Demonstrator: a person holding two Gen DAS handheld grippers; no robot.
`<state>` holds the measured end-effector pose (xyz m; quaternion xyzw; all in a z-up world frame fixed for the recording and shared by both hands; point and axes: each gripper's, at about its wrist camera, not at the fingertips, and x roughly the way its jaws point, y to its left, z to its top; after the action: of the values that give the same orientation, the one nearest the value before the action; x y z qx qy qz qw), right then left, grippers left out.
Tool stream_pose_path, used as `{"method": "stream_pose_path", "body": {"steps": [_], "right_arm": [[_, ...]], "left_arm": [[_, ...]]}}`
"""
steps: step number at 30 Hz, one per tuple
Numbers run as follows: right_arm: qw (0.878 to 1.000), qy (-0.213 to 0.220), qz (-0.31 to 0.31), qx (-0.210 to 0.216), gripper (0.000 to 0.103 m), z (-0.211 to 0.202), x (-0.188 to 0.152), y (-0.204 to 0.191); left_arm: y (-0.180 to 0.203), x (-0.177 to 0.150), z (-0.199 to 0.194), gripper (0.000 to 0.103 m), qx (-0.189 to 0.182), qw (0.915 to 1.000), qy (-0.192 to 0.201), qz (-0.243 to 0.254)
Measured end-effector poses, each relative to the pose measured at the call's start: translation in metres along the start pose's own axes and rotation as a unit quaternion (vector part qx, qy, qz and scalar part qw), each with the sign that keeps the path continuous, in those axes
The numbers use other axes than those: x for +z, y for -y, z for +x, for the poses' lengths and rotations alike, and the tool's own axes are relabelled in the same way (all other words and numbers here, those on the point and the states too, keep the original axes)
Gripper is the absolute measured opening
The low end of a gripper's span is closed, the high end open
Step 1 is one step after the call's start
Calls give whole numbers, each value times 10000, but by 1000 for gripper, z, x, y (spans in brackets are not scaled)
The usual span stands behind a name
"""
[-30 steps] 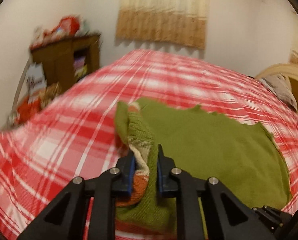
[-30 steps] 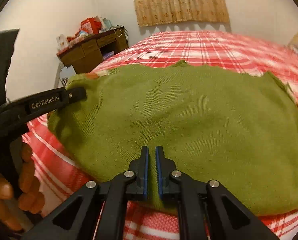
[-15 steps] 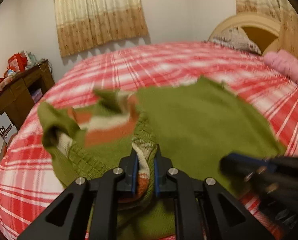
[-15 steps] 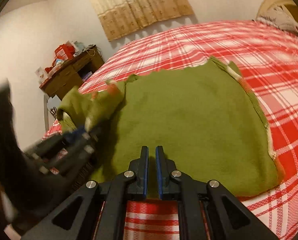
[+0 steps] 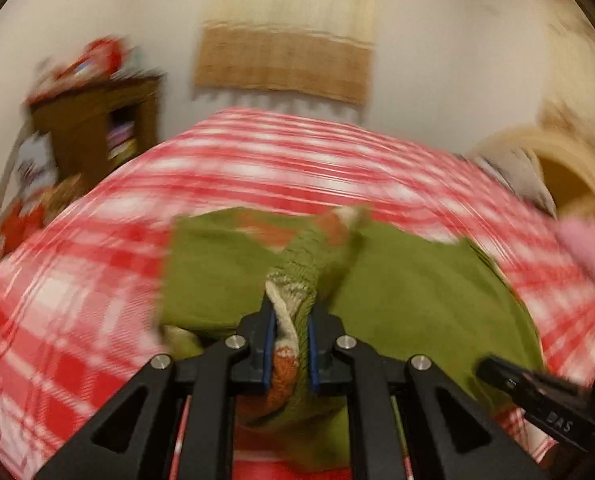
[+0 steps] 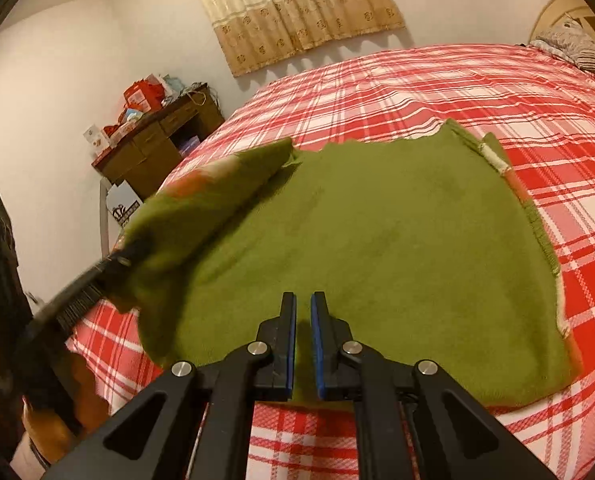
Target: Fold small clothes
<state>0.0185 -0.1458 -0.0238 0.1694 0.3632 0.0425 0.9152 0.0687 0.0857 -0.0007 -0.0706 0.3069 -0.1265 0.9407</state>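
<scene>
A bed cover [image 6: 437,80] with red and white checks fills the middle. Far left stands a brown wooden desk [image 6: 157,140], with red boxes and small packets [image 6: 143,94] on its top. A beige patterned curtain [image 6: 297,4] hangs on the far wall. At far right lies what seems a grey pillow [image 6: 569,42].

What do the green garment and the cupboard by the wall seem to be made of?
Green garment: probably knitted wool or acrylic, matte; ribbed stitches show at the sleeve. Cupboard: looks like brown wood with a dull finish; possibly laminate.
</scene>
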Motion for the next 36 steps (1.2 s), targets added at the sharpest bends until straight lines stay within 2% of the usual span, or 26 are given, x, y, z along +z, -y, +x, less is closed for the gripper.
{"method": "stream_pose_path", "body": {"steps": [2,4,6,8,9,10,11,18,21,24,26,27,28,29,30,31,32,34,36], "right_arm": [[10000,-31,-81,3,7,2,0,-3],[10000,-41,-85,22,7,4,1,-5],[9999,-62,-86,63,7,7,0,-8],[9998,-97,-154,105,7,10,0,-15],[9997,-110,-194,130,7,11,0,-18],[9995,-133,-238,169,7,13,1,-23],[9992,-169,-284,233,7,16,4,-27],[9948,-411,-637,676,7,59,50,-72],[9938,-435,-648,789,7,73,68,-87],[9897,-491,-875,1017,8,84,83,-106],[9897,-470,-936,973,19,91,92,-114],[9892,-459,-945,1027,34,98,99,-120],[9878,-484,-939,1147,49,106,104,-125],[9864,-519,-951,1235,54,112,109,-128],[9850,-548,-998,1296,55,119,112,-135],[9829,-603,-1127,1322,55,130,114,-144],[9808,-689,-1232,1342,55,139,115,-149],[9760,-1006,-1363,1369,55,162,112,-156],[9758,-1278,-1315,1193,55,181,104,-149]], "left_arm": [[-39,-3,-2,18,336,9980,-110,-530],[-67,-12,0,23,579,9954,-314,-699],[-84,-19,0,37,727,9938,-431,-721],[-94,-23,-3,58,824,9923,-502,-772],[-99,-23,-5,64,780,9924,-515,-804],[-101,-23,-6,75,706,9926,-522,-836],[-103,-22,-7,78,634,9928,-522,-877],[-102,2,3,78,209,9944,-474,-916],[-88,19,14,78,-20,9975,-551,-449],[-79,16,25,78,-71,9976,-656,-191],[-77,8,33,76,-143,9965,-763,-303],[-76,2,38,74,-178,9954,-854,-393],[-74,-4,43,66,-235,9941,-948,-480],[-70,-10,43,65,-217,9945,-901,-490],[-64,-14,39,65,-141,9963,-752,-381],[-56,-16,36,58,-237,9970,-698,-214],[-51,-17,35,57,-346,9968,-708,-129],[-44,-20,32,57,-240,9976,-643,26],[-49,-20,32,57,-358,9973,-640,-46]]}}
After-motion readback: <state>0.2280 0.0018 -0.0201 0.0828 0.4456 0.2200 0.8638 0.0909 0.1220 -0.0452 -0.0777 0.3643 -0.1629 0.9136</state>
